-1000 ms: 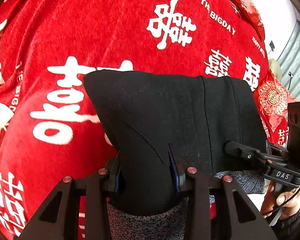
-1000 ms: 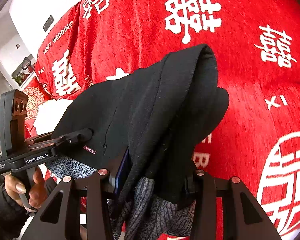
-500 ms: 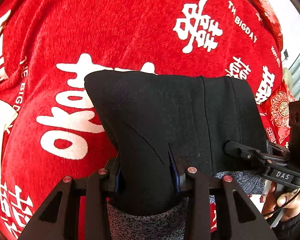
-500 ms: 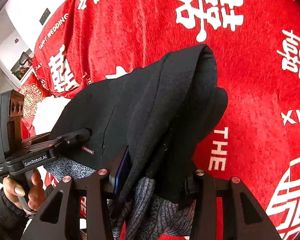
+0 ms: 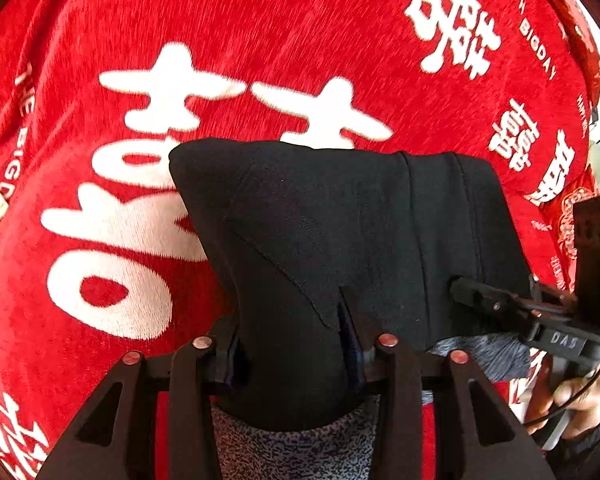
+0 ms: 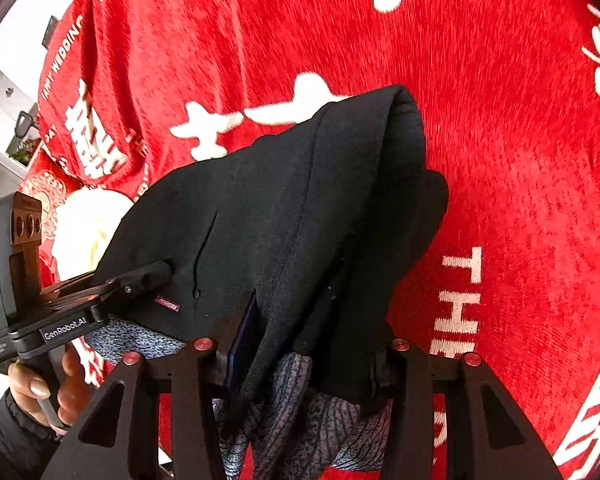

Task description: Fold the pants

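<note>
Folded black pants [image 5: 340, 220] with a grey speckled lining hang in a bundle just above the red blanket [image 5: 260, 20]. My left gripper [image 5: 290, 336] has a bunched edge of the pants between its pads, and its jaws are opening. My right gripper [image 6: 308, 344] holds the thick folded edge of the pants [image 6: 300, 200] the same way, jaws also opening. Each gripper shows in the other's view: the right gripper [image 5: 472, 292] at the pants' right edge, the left gripper [image 6: 148, 276] at their left edge.
The red blanket [image 6: 500, 120] with white characters and lettering fills the space below and around the pants. A hand [image 6: 32, 384] grips the left handle, another hand [image 5: 580, 396] the right one. A white rounded object [image 6: 84, 228] lies beyond the blanket's edge.
Both grippers have sunk towards the blanket with the pants between them. The white characters now look larger and nearer. The pants keep the same folded shape.
</note>
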A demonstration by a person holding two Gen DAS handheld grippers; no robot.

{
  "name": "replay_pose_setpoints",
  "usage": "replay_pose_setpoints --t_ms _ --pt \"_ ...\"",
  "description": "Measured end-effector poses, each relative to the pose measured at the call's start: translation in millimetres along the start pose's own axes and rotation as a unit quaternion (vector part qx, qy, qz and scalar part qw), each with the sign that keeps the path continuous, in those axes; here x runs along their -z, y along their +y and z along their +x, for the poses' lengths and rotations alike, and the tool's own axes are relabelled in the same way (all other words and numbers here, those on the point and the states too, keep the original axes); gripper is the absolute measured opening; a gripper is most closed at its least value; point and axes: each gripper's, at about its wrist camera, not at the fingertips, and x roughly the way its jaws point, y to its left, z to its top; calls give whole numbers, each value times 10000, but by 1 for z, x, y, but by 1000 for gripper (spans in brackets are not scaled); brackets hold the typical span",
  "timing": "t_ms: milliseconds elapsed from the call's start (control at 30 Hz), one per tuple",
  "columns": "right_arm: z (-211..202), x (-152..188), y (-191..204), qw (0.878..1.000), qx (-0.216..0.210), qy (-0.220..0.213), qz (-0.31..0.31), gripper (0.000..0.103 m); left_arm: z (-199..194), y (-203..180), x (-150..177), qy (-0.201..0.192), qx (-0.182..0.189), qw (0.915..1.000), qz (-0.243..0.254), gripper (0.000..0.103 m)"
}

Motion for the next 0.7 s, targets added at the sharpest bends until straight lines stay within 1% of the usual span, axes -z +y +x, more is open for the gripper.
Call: replay_pose_setpoints --t_ms 33,67,100,133,167,233,300,333,367,400,433,467,500,533,600,633,700 --pt "4 1 -2 10000 13 33 13 53 3 3 3 -9 -20 10000 -17 54" --pt "7 0 -4 10000 35 56 40 58 4 5 3 -16 -11 10000 -54 58" --pt "10 0 -7 9999 86 84 58 65 5 8 3 -16 45 9999 -114 59" --pt "11 -1 -9 9998 105 117 94 69 4 11 3 -9 105 9998 -177 64" --pt "13 -2 -12 9997 102 175 166 81 3 15 2 23 120 9996 -237 67" --pt "11 -2 -18 9992 142 245 290 83 -4 18 1 41 136 9995 -269 67" --pt "-4 0 -18 9992 290 79 254 83 -23 17 -1 -195 -31 9997 -157 67" --pt "-16 3 -17 9988 421 -91 235 83 -35 16 -2 -354 -87 9993 -101 67" --pt "-30 6 -12 9980 500 -332 181 83 -47 15 -1 -512 -47 9986 -105 67" --pt "-44 11 -7 9968 543 -574 94 83 -59 15 0 -651 88 9977 -182 67" --pt "-59 17 3 9950 543 -830 -73 83 -66 13 2 -710 223 9970 -218 68" --pt "-68 23 14 9937 411 -1000 -304 83 -72 8 5 -734 416 9963 -179 69" --pt "-74 30 27 9924 196 -1074 -574 93 -74 2 8 -725 551 9958 -81 69" --pt "-76 38 43 9905 -27 -1029 -914 101 -74 -5 11 -705 622 9956 23 69" --pt "-71 50 58 9872 -177 -930 -1280 103 -63 -17 16 -554 657 9961 191 69" --pt "-62 55 64 9860 -149 -796 -1456 103 -55 -19 19 -459 614 9968 213 69" --pt "-39 59 60 9878 206 -460 -1471 103 -35 -19 25 -252 474 9984 203 69"
